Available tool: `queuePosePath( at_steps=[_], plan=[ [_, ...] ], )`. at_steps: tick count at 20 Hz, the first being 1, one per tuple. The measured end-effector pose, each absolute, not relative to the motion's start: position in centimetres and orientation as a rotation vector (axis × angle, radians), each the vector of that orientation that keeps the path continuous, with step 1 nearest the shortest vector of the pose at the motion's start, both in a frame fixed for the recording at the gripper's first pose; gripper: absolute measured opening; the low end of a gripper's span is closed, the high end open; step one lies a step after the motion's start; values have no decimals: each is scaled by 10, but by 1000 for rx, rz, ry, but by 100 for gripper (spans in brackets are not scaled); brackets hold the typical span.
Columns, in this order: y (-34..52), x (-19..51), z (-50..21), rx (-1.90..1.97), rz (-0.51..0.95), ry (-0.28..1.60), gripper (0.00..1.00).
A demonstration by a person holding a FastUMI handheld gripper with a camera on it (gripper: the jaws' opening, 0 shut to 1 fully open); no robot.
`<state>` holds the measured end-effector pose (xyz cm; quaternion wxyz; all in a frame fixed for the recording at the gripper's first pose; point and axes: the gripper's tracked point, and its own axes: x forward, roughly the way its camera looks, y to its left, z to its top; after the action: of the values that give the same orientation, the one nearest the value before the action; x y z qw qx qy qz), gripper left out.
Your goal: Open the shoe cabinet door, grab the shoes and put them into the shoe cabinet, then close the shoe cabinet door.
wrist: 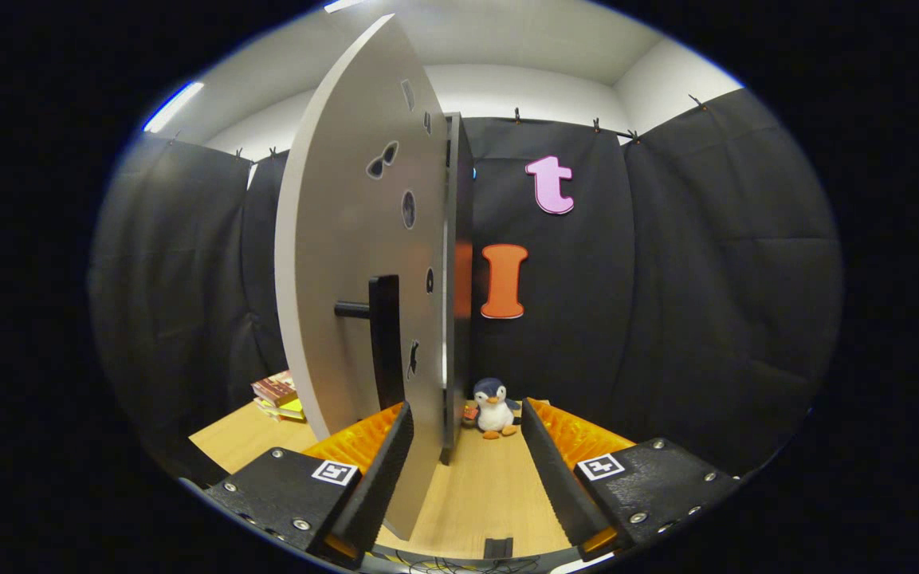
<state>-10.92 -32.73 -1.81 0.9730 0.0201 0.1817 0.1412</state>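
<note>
Black cloth walls [706, 279], wooden table [475, 494], ceiling lights [172, 106]

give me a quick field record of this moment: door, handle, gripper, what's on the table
door: cabinet door swung partly open, seen nearly edge-on, its lower edge between the fingers
handle: black handle on the door face, above the left finger
gripper: gripper open, fingers apart, pressing on nothing
table: wooden table; penguin plush beyond the fingers; books stacked left of the door
</note>
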Motion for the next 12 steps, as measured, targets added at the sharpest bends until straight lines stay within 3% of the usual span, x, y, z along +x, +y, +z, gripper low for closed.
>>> queuePosePath(
  at_steps=[9,12],
  plan=[
    [-286,-112,-17,43,403,374,69],
    [-251,-120,-14,43,467,373,69]
  ],
)
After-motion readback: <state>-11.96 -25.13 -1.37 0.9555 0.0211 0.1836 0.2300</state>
